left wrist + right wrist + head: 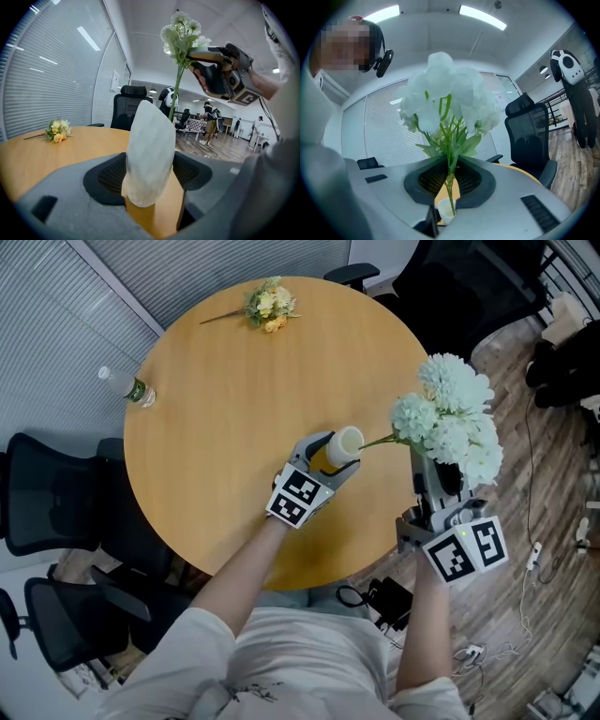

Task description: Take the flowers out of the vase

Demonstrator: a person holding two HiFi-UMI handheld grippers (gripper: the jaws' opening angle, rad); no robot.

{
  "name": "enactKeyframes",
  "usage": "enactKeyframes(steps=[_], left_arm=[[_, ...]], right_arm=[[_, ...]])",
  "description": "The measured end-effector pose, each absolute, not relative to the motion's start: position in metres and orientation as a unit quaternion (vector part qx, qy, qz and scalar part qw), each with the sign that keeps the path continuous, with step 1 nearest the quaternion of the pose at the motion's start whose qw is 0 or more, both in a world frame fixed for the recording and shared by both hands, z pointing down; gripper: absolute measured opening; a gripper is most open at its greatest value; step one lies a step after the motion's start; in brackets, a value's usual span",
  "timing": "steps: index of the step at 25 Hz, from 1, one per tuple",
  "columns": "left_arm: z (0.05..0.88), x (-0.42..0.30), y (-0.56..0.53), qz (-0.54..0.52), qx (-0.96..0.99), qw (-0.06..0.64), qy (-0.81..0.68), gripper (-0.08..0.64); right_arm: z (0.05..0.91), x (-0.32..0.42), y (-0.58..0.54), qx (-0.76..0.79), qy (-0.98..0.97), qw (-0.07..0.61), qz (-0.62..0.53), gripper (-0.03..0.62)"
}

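The round table (216, 427) was warm honey-tan wood. The vase (343, 443) was matte white above and amber below. The flowers (455, 418) were pale mint-white with green stems and leaves; the small bouquet (269, 304) was yellow and cream. The left gripper (330, 454) and right gripper (449, 180) were grey with black gridded pads (110, 176), and the marker cube (298, 496) on each bore black squares on white. The bottle (129, 387) was clear with a green label.
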State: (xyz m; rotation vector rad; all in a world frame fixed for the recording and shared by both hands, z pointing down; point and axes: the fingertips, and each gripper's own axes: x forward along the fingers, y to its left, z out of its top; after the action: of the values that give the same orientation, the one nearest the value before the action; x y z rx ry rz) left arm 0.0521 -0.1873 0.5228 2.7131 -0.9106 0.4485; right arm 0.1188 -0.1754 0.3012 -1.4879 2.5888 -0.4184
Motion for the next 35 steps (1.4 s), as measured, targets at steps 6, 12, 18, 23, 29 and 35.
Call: enactKeyframes(steps=[6, 12, 18, 23, 29, 35], left_arm=[[0.523, 0.049, -0.189, 0.152, 0.930, 0.124, -0.312, 0.314], [0.523, 0.047, -0.191, 0.149, 0.930, 0.126, -0.312, 0.314], [0.523, 0.048, -0.190, 0.149, 0.930, 0.124, -0.311, 0.314], [0.522, 0.049, -0.189, 0.151, 0.930, 0.123, -0.311, 0.314], [0.522, 0.048, -0.191, 0.153, 0.931, 0.123, -0.309, 0.314], [0.523, 0.048, -0.190, 0.153, 0.933, 0.110, -0.307, 0.314]], right_arm=[[0.298, 0.118, -0.174, -0.493, 0.857, 0.065, -0.136, 0.043], [0.300, 0.121, -0.172, -0.495, 0.856, 0.060, -0.135, 0.043], [0.317, 0.128, -0.162, -0.499, 0.855, 0.042, -0.132, 0.043], [0.344, 0.134, -0.156, -0.506, 0.850, 0.025, -0.145, 0.043], [0.362, 0.127, -0.154, -0.501, 0.853, 0.004, -0.144, 0.043], [0.379, 0.128, -0.153, -0.501, 0.851, -0.001, -0.158, 0.043]])
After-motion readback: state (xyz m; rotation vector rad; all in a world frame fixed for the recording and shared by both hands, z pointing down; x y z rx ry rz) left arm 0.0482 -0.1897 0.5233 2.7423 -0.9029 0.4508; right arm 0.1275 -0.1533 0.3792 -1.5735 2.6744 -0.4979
